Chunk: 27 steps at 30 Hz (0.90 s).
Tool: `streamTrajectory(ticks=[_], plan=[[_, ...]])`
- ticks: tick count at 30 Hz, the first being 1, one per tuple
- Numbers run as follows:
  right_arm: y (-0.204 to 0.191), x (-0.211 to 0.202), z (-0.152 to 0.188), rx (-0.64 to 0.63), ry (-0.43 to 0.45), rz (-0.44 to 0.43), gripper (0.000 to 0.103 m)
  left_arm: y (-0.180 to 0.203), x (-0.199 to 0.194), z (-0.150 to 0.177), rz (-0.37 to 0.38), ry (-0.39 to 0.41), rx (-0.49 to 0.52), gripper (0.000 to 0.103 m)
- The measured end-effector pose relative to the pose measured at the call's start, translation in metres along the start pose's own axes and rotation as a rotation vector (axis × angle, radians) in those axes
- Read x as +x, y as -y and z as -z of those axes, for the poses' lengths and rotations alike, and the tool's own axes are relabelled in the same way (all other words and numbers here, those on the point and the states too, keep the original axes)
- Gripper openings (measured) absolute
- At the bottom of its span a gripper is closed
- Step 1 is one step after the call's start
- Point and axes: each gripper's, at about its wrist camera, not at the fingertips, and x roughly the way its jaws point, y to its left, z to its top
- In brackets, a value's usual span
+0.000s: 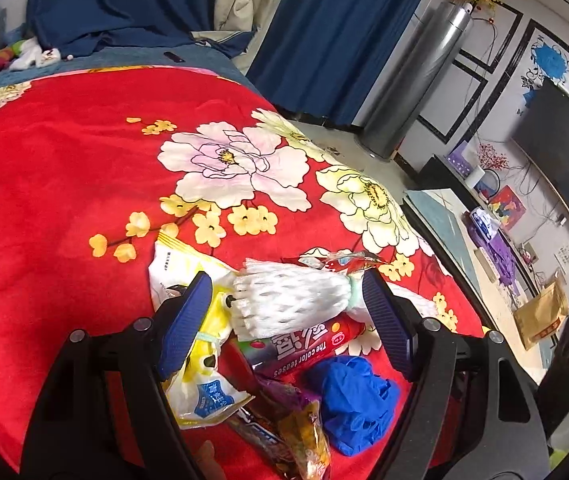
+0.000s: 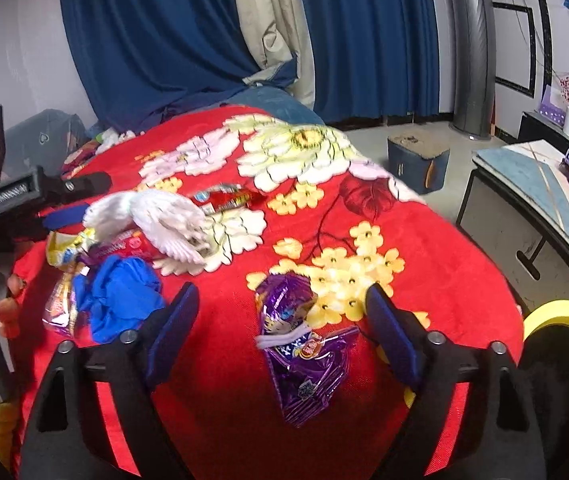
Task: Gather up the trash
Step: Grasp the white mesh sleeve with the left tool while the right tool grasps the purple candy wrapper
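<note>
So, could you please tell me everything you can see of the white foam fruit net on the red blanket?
The white foam fruit net is a soft mesh sleeve of woven foam strands, flared open at one end and pinched by a pale green band at the other. It lies on its side atop the trash pile on the red blanket, resting on a red tube-shaped wrapper and a yellow packet. It sits between the left gripper's open blue pads; contact with them is unclear.

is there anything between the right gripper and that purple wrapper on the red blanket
Nothing visible. The purple wrapper lies flat on the red blanket, between the open fingers of the right hand-held gripper. The blue glove and other trash sit off to the left.
</note>
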Motion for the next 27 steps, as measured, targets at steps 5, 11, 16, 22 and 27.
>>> streamTrajectory(ticks=[5,11,16,22,27], plan=[[0.004,0.008,0.009,0.006,-0.031,0.012,0.055,0.007,0.006,0.004,-0.003,-0.019,0.031,0.057],[0.01,0.004,0.014,0.028,-0.013,0.013,0.045,0.011,0.007,0.008,-0.034,-0.033,0.056,0.027],[0.012,0.001,0.015,0.039,-0.009,0.011,0.044,0.008,0.004,0.011,-0.029,-0.028,0.046,0.006],[0.014,-0.006,0.014,0.051,0.001,0.007,0.041,0.013,-0.01,0.011,-0.003,0.015,0.048,0.004],[0.015,-0.014,0.016,0.051,0.019,-0.004,0.036,0.022,-0.024,0.009,0.02,0.054,0.06,0.004]])
